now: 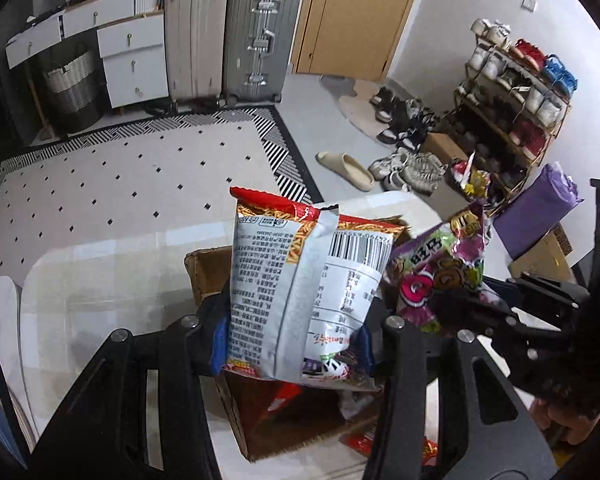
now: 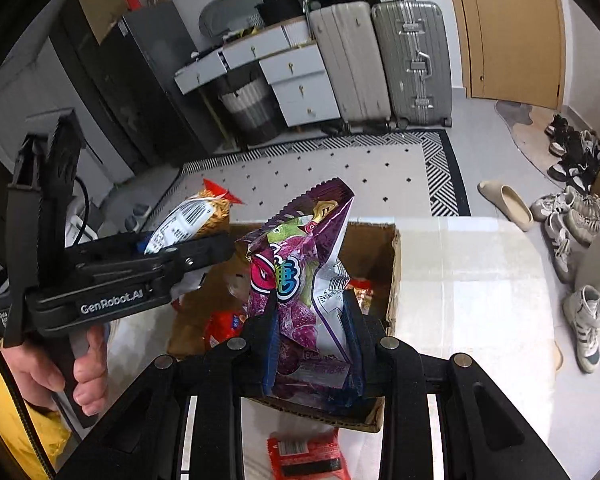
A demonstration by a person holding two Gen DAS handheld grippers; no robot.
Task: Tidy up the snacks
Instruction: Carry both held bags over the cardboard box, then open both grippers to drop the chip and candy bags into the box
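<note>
Your left claw (image 1: 295, 336) grips the noodle-snack bag (image 1: 300, 276) upright; your right claw (image 2: 314, 344) grips the purple candy bag (image 2: 304, 280) likewise; the cardboard box (image 2: 394, 264) on the table (image 2: 480, 280) lies directly beneath both, so lower straight down.

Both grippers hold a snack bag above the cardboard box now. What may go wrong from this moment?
1. The left gripper pinches the silver and red bag near its lower end only, so the tall bag may tip or slip.
2. The purple bag in the right gripper hangs close to the other bag; they may collide.
3. The cardboard box already holds packets, so a dropped bag may land on its rim.
</note>
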